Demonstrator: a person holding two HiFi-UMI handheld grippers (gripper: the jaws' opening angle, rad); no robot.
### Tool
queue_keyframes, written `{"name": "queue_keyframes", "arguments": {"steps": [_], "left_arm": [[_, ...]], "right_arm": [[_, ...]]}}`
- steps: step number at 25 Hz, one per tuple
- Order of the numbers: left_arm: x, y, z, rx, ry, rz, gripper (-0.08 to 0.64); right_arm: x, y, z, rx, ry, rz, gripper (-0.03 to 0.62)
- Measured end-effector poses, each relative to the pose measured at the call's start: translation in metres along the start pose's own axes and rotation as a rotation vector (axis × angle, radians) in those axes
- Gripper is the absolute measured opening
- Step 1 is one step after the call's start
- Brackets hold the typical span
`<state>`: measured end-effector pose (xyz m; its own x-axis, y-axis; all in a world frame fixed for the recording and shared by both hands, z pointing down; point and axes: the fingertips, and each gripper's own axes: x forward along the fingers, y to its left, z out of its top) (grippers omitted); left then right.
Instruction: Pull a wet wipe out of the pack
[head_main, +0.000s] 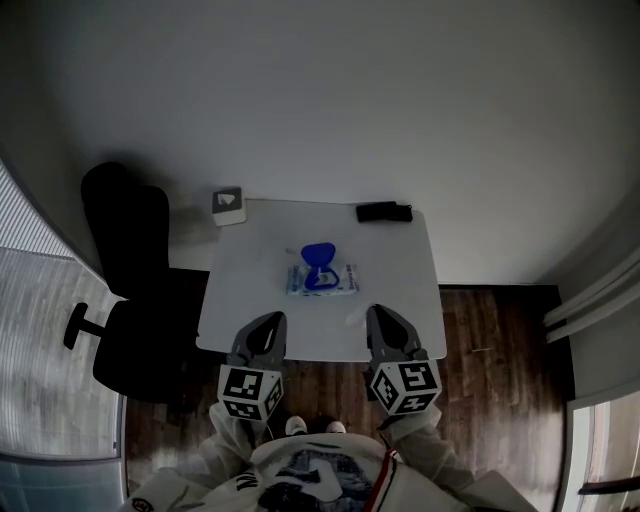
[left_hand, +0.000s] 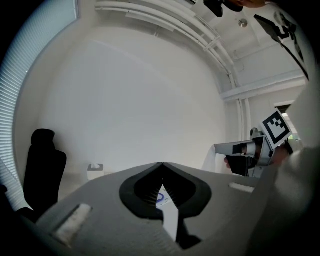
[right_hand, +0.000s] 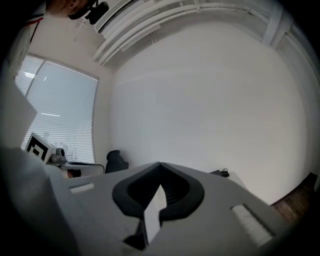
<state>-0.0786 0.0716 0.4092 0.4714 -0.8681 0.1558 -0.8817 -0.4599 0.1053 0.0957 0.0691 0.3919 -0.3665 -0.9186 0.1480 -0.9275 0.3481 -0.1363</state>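
Left hand-held gripper (head_main: 268, 322), right hand-held gripper (head_main: 381, 318): jaws together, empty, at table (head_main: 405, 262) near edge. Risk: mid-table pack (head_main: 322, 277) lifted whole with wipe if left unpinned.

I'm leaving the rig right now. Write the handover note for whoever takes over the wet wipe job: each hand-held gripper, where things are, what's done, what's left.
Left hand-held gripper: shut, empty, over the near edge of the white table.
Right hand-held gripper: shut, empty, beside it at the same edge.
Wet wipe pack: lies flat mid-table, ahead of both grippers and touched by neither. Its blue lid looks flipped up.
Done: the lid seems open; no wipe shows outside the pack.
Left: reach in, grip a wipe at the opening and pull it out, probably steadying the pack with the other gripper.
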Motion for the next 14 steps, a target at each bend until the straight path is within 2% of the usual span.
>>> {"name": "queue_keyframes", "arguments": {"steps": [14], "left_arm": [[-0.003,0.0034,-0.0019,-0.001,-0.001,0.021,0.0]], "right_arm": [[0.0005,-0.0044,-0.0055,0.016,-0.004,-0.015,0.005]]}}
